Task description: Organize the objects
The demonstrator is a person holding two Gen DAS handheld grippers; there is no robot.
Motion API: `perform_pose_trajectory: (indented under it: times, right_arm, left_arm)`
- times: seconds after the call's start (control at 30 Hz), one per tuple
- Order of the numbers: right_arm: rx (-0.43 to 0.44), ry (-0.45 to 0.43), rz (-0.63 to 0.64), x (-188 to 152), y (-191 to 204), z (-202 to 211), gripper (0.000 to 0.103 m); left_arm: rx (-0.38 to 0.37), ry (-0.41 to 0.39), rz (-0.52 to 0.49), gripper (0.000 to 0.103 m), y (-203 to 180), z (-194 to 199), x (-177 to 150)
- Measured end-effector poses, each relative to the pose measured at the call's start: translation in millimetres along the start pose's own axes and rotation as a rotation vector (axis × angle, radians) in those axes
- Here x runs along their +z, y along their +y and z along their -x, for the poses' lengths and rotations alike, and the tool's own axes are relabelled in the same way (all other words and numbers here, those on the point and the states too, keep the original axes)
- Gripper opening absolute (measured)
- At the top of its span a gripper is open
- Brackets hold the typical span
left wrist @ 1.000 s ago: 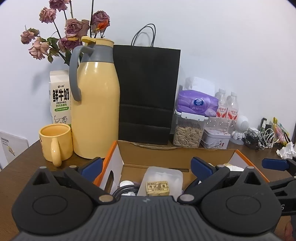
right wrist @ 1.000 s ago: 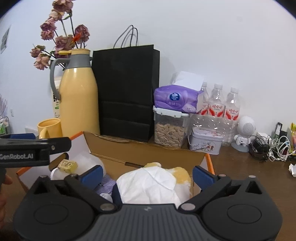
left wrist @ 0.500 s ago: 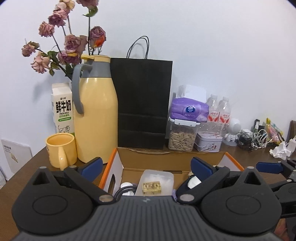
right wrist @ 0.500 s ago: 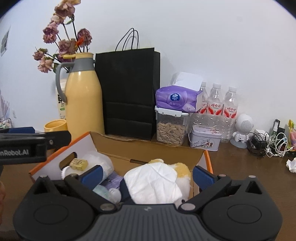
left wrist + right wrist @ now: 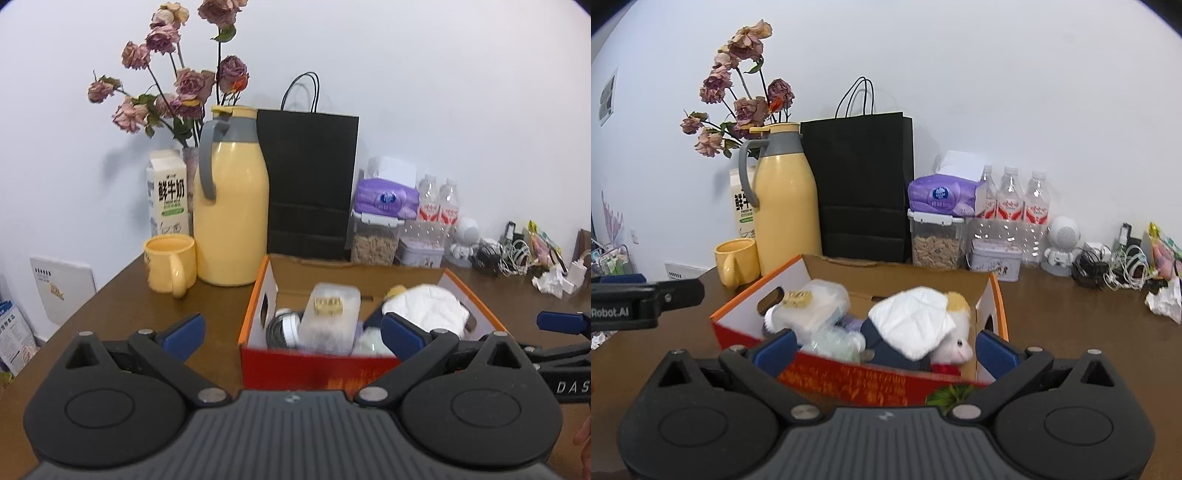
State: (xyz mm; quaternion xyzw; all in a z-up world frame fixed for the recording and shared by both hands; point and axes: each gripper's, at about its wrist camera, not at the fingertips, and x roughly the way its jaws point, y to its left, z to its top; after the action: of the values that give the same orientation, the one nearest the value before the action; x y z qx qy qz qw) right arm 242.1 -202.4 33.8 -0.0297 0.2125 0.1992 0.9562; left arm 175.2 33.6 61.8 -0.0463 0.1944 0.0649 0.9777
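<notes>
An orange cardboard box (image 5: 255,299) (image 5: 995,295) stands on the brown table, filled with a clear plastic container (image 5: 330,314) (image 5: 816,302), a white cloth over a plush toy (image 5: 430,306) (image 5: 916,321) and small items. My left gripper (image 5: 291,334) hovers open in front of the box with nothing between its fingers. My right gripper (image 5: 884,349) is also open and empty, just before the box's front wall. Each gripper shows at the edge of the other's view.
Behind the box stand a yellow thermos jug (image 5: 231,210), a yellow mug (image 5: 170,267), a milk carton (image 5: 166,192), dried roses, a black paper bag (image 5: 310,184), a seed jar (image 5: 936,240), a tin, water bottles (image 5: 1008,199) and tangled cables (image 5: 1108,266).
Both grippers have pulled back and risen away from the box, so its red front wall now shows. Both stay open and empty.
</notes>
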Motion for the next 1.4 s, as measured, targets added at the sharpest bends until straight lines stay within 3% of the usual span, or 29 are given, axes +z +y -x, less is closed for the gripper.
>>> perform_pose_trajectory:
  times: [0.37, 0.7, 1.4]
  right_arm:
    - [-0.011, 0.074, -0.025, -33, 9, 34, 0.103]
    - [-0.022, 0.106, -0.050, -44, 10, 43, 0.103]
    - [-0.017, 0.123, -0.049, -48, 9, 41, 0.103]
  left_arm:
    - [0.007, 0.111, 0.001, 0.103, 11, 27, -36]
    - [-0.001, 0.157, -0.013, 0.103, 10, 36, -51]
    - [-0.005, 0.168, -0.025, 0.103, 6, 35, -52]
